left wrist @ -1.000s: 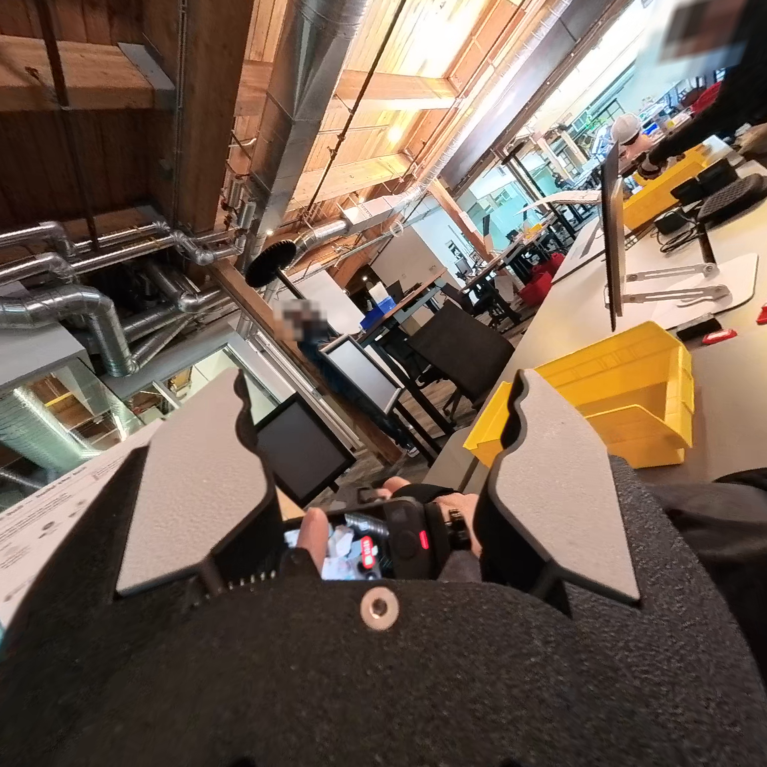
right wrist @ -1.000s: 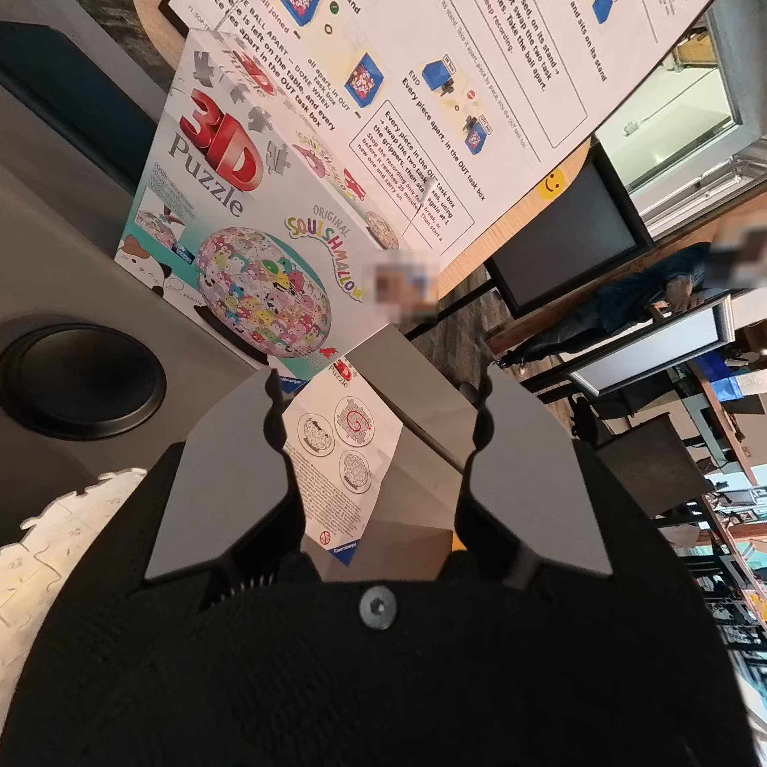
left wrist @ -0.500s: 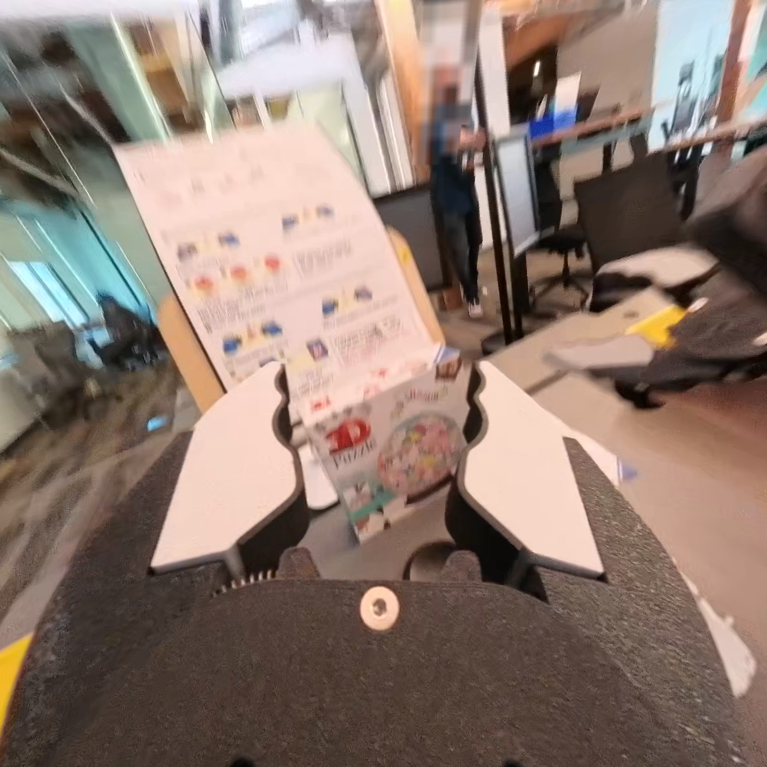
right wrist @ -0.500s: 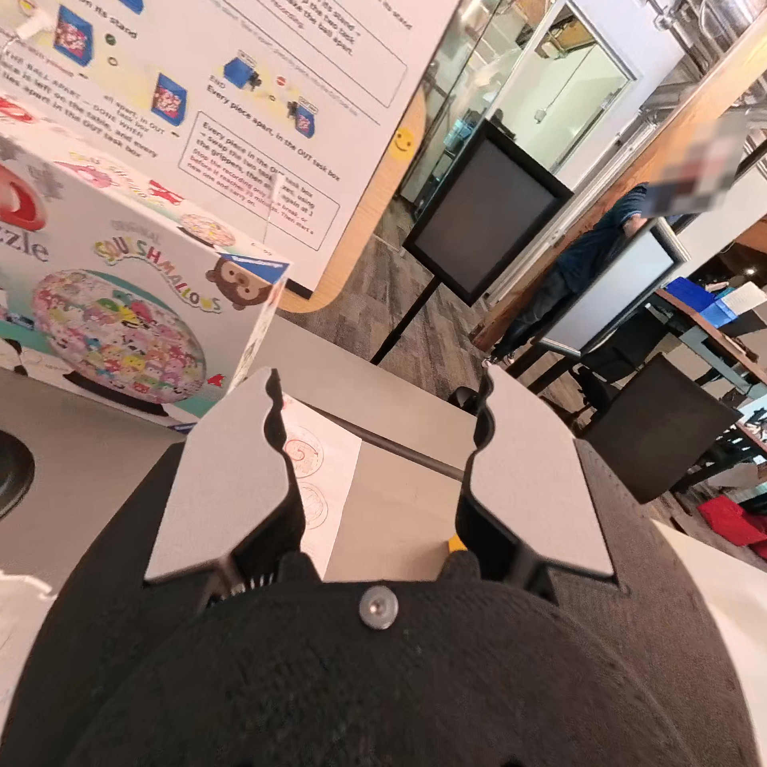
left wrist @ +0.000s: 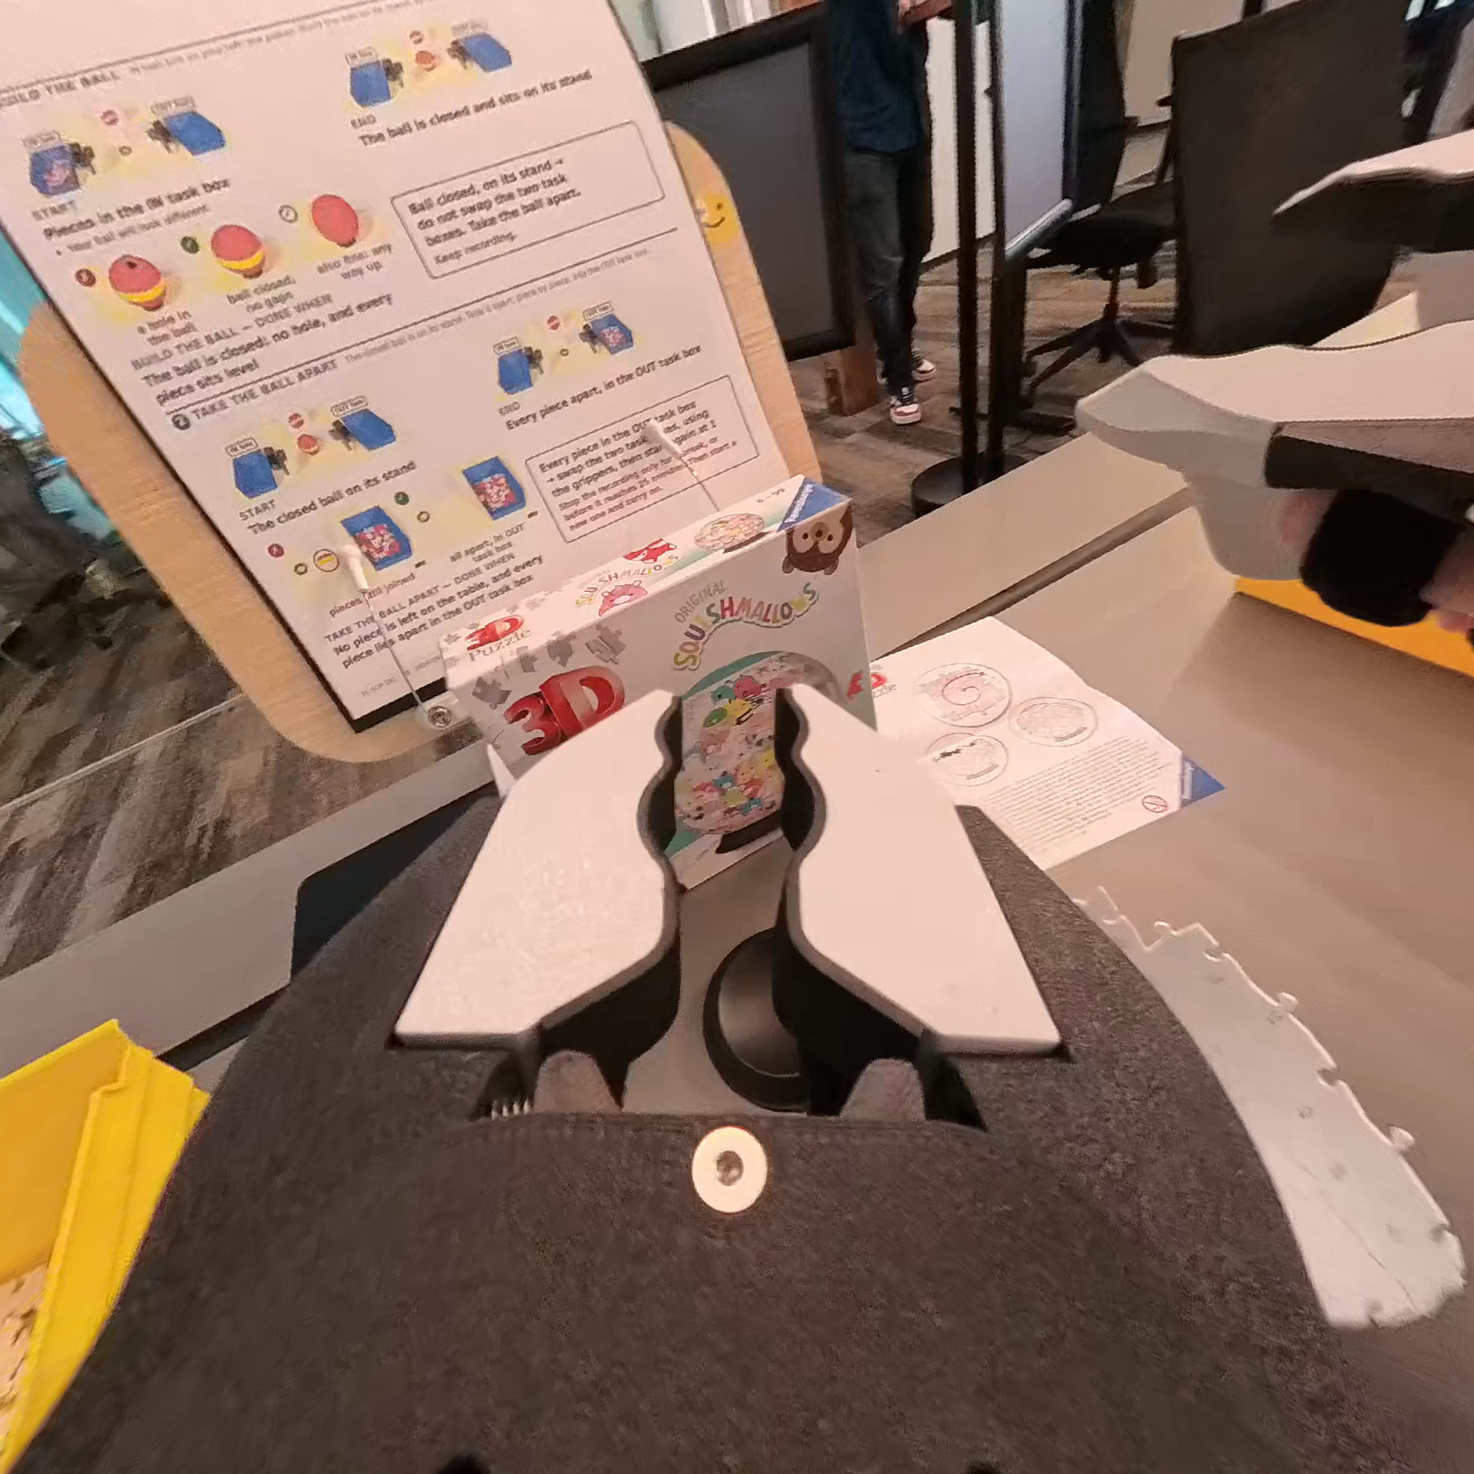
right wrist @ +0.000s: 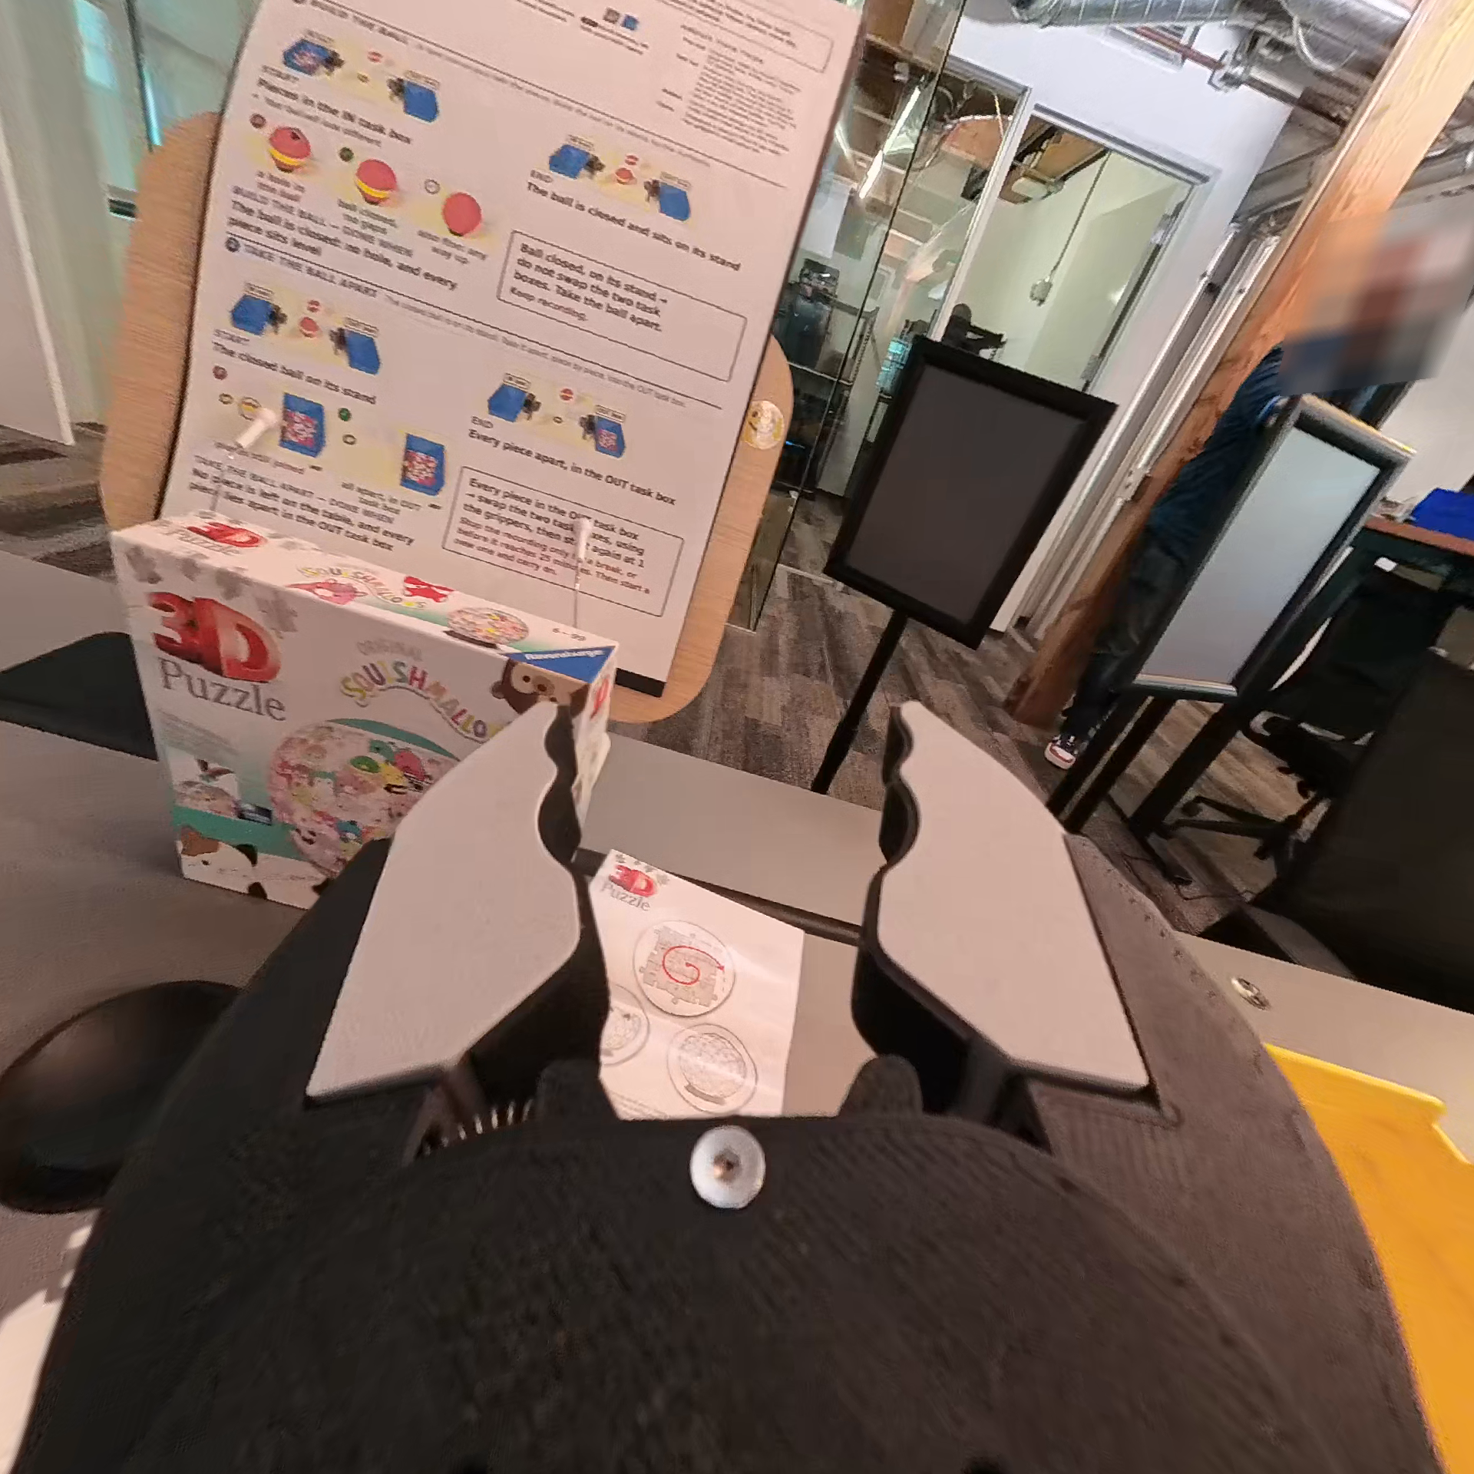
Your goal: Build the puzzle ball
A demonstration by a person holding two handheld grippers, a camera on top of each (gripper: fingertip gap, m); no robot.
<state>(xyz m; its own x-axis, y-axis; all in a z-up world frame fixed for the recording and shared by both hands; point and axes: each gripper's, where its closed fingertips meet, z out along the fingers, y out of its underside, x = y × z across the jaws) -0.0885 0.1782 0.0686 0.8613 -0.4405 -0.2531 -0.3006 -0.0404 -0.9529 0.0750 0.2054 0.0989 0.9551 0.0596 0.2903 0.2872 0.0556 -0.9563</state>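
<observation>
Both tongs are empty: the left tongs [left wrist: 730, 766] narrowly parted, the right tongs [right wrist: 722, 750] gaping wide. The joined white puzzle section [left wrist: 1244, 1117] lies on the desk [left wrist: 1276, 798] at four o'clock, the black stand [left wrist: 746, 1029] dead ahead. A careless pinch could pop its seams apart.

Open-plan office: desks [right wrist: 1420, 550], office chair [left wrist: 1117, 239]

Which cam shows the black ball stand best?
Neither is clean. Right wrist view shows more of the black ball stand, at the left edge beside the tongs body. Left wrist view shows only a sliver between its tongs' fingers.
</observation>
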